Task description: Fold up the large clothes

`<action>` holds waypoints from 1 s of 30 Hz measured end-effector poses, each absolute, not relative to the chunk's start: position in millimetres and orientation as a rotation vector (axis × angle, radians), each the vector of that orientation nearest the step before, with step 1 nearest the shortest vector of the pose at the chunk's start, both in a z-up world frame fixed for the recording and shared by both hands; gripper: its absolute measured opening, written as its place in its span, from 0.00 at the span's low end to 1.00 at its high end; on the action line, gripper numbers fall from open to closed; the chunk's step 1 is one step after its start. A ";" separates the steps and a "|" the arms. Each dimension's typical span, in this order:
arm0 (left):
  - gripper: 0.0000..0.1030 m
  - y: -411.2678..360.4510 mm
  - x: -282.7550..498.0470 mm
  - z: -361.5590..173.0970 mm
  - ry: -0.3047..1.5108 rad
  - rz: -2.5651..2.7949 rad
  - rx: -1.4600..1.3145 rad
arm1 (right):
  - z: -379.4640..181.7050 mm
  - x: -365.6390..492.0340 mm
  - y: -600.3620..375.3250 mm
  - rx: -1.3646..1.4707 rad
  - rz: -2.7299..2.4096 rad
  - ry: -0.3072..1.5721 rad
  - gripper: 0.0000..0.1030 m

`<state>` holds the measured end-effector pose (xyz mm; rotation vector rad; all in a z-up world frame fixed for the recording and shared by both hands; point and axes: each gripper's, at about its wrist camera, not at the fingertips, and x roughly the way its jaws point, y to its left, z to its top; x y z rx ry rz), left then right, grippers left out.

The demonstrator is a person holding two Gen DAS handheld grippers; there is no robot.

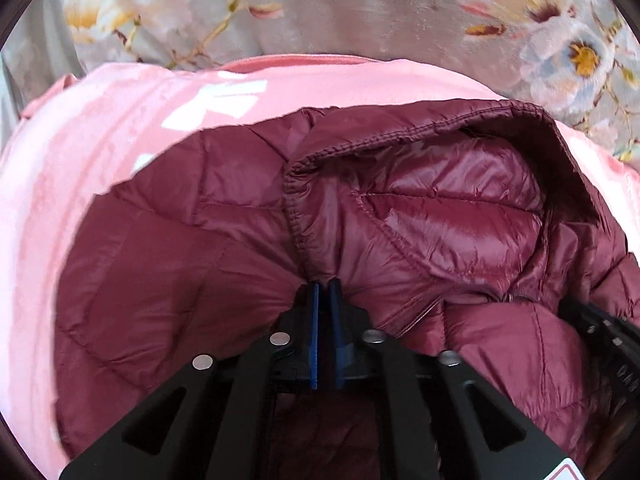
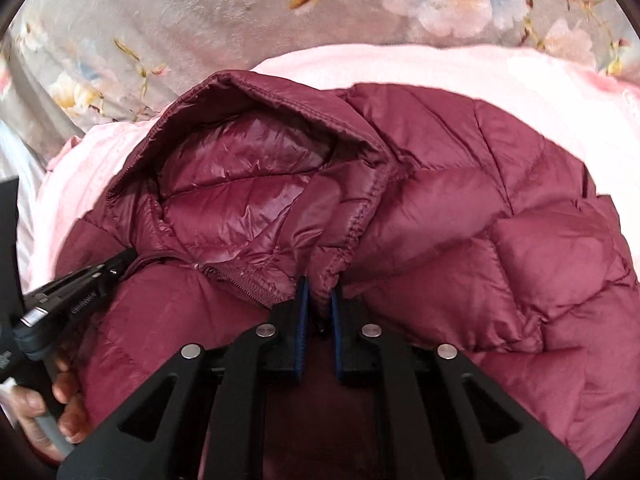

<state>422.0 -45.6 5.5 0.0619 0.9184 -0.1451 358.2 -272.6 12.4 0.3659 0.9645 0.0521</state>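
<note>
A maroon quilted puffer jacket [image 1: 192, 240] with a hood [image 1: 448, 200] lies bunched on a pink blanket [image 1: 80, 152]. My left gripper [image 1: 324, 286] is shut on the jacket fabric at the base of the hood's left edge. In the right wrist view the same jacket [image 2: 500, 208] fills the middle, its hood [image 2: 248, 184] open toward me and a zipper [image 2: 240, 276] below it. My right gripper [image 2: 319, 292] is shut on the hood's right hem, fabric pinched between its blue pads. The other gripper [image 2: 92, 280] shows at the left, held by a hand [image 2: 52, 412].
A grey floral bedcover [image 1: 360, 12] lies beyond the pink blanket [image 2: 440, 68] in both views. The right gripper's body [image 1: 600, 328] pokes in at the right edge of the left wrist view.
</note>
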 end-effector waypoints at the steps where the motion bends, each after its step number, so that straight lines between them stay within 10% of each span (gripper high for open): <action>1: 0.12 -41.2 418.2 12.1 0.920 -0.159 0.065 | 19.2 354.5 -278.5 0.392 0.056 0.958 0.14; 11: 0.11 -35.0 496.4 113.8 0.828 -0.131 -0.084 | 103.3 433.0 -301.3 0.461 0.006 0.756 0.16; 30: 0.10 -66.1 500.8 2.3 0.886 -0.094 0.080 | 5.5 446.1 -269.7 0.230 0.021 0.880 0.12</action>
